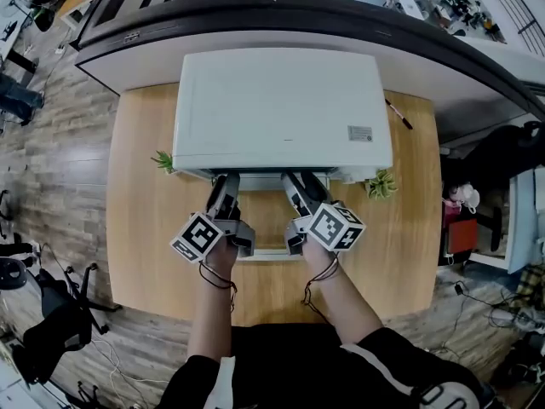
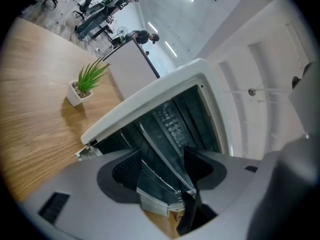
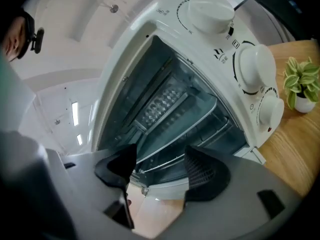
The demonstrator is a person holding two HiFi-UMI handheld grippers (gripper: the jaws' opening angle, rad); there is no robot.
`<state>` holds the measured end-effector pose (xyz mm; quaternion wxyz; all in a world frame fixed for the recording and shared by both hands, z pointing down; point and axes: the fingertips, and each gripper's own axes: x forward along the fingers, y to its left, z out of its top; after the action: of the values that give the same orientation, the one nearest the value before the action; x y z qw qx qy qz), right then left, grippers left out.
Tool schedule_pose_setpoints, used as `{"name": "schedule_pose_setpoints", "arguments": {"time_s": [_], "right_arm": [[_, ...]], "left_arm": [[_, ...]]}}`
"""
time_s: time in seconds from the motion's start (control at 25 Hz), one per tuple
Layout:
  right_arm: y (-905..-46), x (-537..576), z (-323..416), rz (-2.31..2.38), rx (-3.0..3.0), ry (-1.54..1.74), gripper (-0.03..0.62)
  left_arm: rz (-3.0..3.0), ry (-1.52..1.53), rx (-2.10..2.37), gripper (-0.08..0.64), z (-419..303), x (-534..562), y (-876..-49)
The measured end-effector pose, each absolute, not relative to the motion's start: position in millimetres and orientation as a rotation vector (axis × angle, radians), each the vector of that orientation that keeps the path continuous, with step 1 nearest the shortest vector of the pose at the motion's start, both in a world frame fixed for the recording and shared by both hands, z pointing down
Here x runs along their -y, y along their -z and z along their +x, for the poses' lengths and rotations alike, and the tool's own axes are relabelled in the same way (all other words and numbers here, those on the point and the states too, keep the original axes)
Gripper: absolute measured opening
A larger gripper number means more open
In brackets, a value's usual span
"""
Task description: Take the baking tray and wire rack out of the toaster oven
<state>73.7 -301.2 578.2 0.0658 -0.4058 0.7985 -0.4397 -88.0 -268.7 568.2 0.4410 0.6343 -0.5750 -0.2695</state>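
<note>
The shallow grey metal baking tray point(image 3: 192, 115) sits on its rails inside the white toaster oven point(image 1: 281, 100). The thin wire rack point(image 3: 170, 160) seems to lie just beneath it, and neither is drawn out yet. The right gripper point(image 3: 160, 170) and left gripper point(image 2: 162, 169) hover at the oven's mouth above the dropped glass door point(image 1: 266, 254), jaws spread wide with nothing pinched. Closing too low could catch rack and tray together. An uneven pull from the two sides could skew the tray and jam it in the rails.

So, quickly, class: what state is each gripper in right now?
Left gripper: open, holding nothing.
Right gripper: open, holding nothing.
</note>
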Motion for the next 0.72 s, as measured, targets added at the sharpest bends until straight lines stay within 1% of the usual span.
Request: {"name": "schedule_pose_setpoints", "arguments": {"time_s": [0.36, 0.44, 0.48, 0.52, 0.56, 0.72], "right_arm": [[-583, 330, 68, -1.108, -2.107, 1.505, 0.284], [-584, 337, 71, -1.112, -2.078, 1.506, 0.265], [-584, 340, 73, -1.115, -2.06, 1.514, 0.244], [-586, 343, 74, -1.117, -2.041, 1.527, 0.207], [-587, 345, 75, -1.115, -2.026, 1.541, 0.195], [-593, 347, 76, -1.134, -2.017, 1.562, 0.182]], "left_arm": [[1.524, 0.736, 1.407, 0.272, -97, 294, -573], [1.513, 0.742, 1.399, 0.272, -96, 299, -577], [1.509, 0.744, 1.394, 0.272, -96, 302, -579], [1.506, 0.744, 1.389, 0.272, -95, 304, -581], [1.502, 0.744, 1.387, 0.272, -95, 306, -583], [1.462, 0.758, 1.392, 0.266, -97, 313, -590]]}}
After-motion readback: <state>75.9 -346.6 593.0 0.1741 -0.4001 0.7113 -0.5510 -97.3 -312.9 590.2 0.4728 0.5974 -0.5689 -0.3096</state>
